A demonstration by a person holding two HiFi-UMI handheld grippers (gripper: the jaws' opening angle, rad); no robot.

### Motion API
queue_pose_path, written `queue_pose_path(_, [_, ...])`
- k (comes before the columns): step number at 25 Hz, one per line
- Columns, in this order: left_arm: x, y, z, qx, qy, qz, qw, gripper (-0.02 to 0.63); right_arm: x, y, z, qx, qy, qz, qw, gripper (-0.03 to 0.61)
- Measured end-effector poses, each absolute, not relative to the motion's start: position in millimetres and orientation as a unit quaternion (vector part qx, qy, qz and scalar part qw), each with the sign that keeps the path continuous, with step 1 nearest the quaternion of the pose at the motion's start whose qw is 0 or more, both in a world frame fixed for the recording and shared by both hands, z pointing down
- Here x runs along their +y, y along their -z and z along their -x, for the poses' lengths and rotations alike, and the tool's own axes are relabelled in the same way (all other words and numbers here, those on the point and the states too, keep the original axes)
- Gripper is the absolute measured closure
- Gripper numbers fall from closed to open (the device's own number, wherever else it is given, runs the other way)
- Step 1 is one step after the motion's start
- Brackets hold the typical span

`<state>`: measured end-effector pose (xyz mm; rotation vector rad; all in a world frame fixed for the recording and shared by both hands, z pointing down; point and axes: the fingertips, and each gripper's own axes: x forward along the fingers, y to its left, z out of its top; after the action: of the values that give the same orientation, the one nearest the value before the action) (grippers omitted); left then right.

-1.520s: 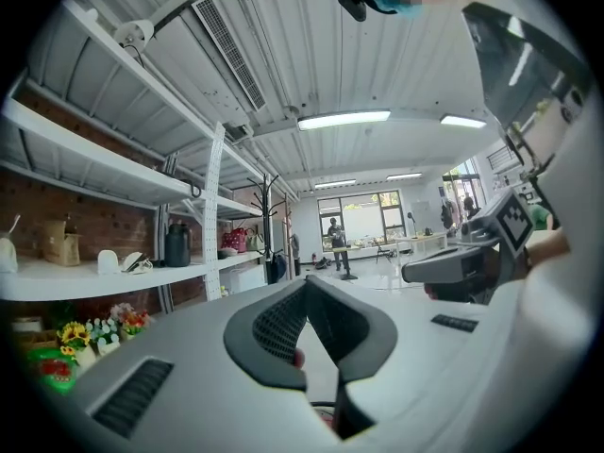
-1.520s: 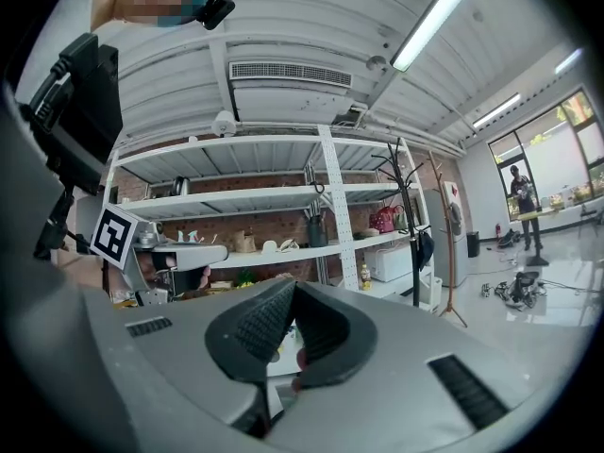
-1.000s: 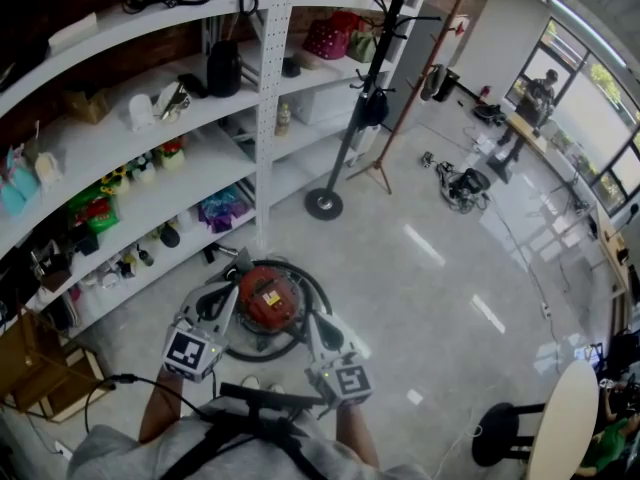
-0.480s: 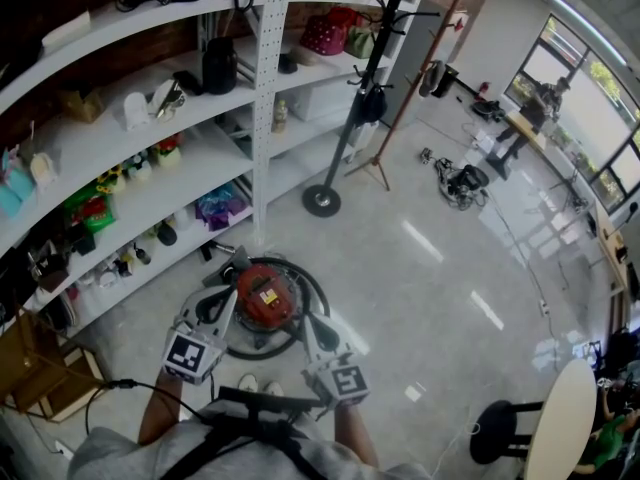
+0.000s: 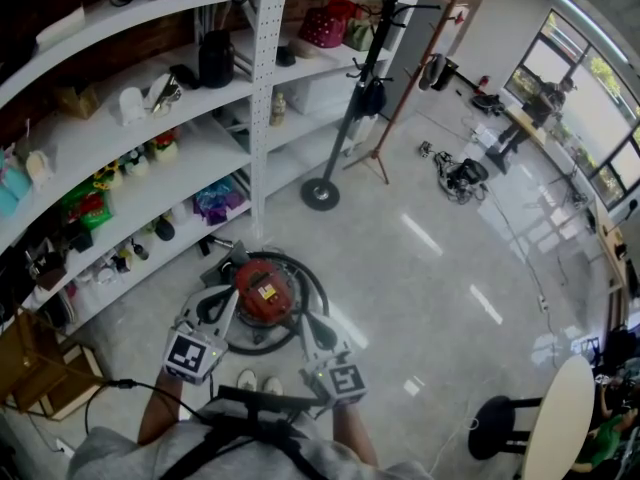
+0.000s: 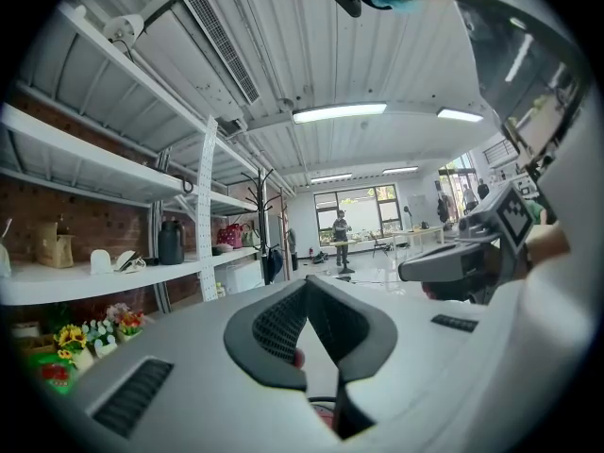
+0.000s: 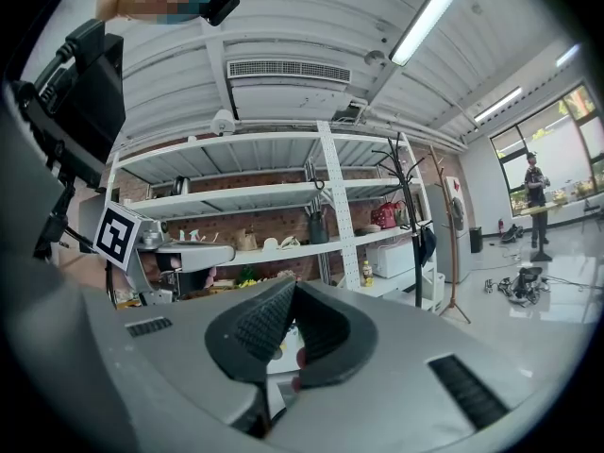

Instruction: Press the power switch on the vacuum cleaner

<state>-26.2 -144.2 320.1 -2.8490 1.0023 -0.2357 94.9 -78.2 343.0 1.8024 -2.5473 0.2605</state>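
Note:
The red vacuum cleaner (image 5: 262, 290) sits on the pale floor below me, ringed by its black hose (image 5: 312, 286). My left gripper (image 5: 229, 298) reaches over its left side, jaws closed to a point and nothing held. Beside the vacuum's near right edge is my right gripper (image 5: 306, 322), also shut and empty. In the left gripper view the left gripper (image 6: 307, 283) shows its black pads meeting, with a sliver of red behind them. In the right gripper view the right gripper (image 7: 293, 287) looks the same. The power switch cannot be made out.
White shelves (image 5: 150, 168) full of small goods curve along the left. A coat rack's round base (image 5: 320, 194) stands beyond the vacuum. A wooden crate (image 5: 40, 368) is at lower left, a stool (image 5: 498, 430) and a round table (image 5: 562, 418) at lower right. My shoes (image 5: 258, 380) are just behind the vacuum.
Both grippers stay over the vacuum, still shut. The head view has drifted slightly, so the vacuum sits a little higher and further left in frame.

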Motion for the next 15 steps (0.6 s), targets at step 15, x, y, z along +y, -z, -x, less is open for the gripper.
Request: queue_pose_path(15, [-142.8, -322.9, 36.2, 0.332, 0.080, 0.938, 0.052, 0.606, -74.5, -347.5, -87.0, -0.810, -0.086, -0.580, 0.015, 0.566])
